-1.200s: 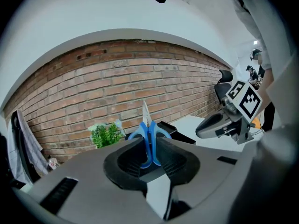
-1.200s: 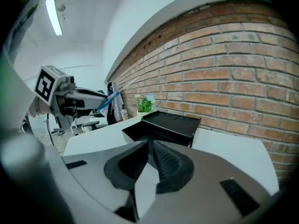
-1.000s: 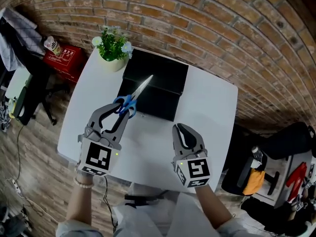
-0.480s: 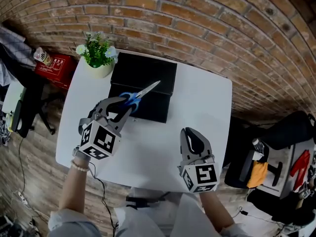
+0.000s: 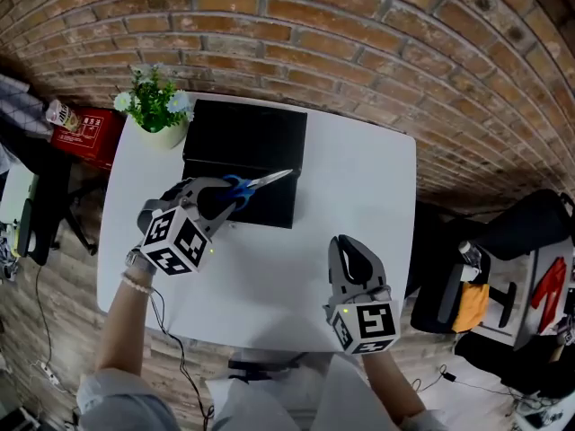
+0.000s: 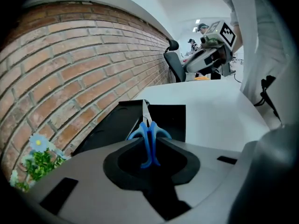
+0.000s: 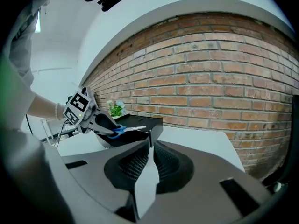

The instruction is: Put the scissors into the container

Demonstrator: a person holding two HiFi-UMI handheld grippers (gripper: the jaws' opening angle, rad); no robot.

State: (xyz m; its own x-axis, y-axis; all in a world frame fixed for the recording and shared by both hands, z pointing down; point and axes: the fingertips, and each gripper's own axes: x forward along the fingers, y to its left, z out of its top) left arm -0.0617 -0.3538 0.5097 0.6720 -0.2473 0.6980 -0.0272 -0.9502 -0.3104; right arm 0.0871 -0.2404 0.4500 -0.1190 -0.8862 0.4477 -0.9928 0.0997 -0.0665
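My left gripper (image 5: 229,189) is shut on the blue handles of the scissors (image 5: 254,182), whose steel blades point right over the near part of the black container (image 5: 247,142). In the left gripper view the scissors (image 6: 148,133) stand pinched between the jaws, blades aimed at the black container (image 6: 168,118). My right gripper (image 5: 352,259) hovers over the white table (image 5: 359,187) near its front, jaws shut with nothing between them. The right gripper view shows the left gripper (image 7: 108,128) holding the scissors (image 7: 125,129) above the container (image 7: 140,125).
A potted plant (image 5: 154,110) stands at the table's back left corner beside the container. A brick wall (image 5: 314,34) runs behind the table. A red box (image 5: 85,131) and chairs sit on the floor to the left, bags (image 5: 503,259) to the right.
My left gripper has carried the scissors toward the container and turned them, so the blades now point right and lie lower over it. The right gripper has barely moved.
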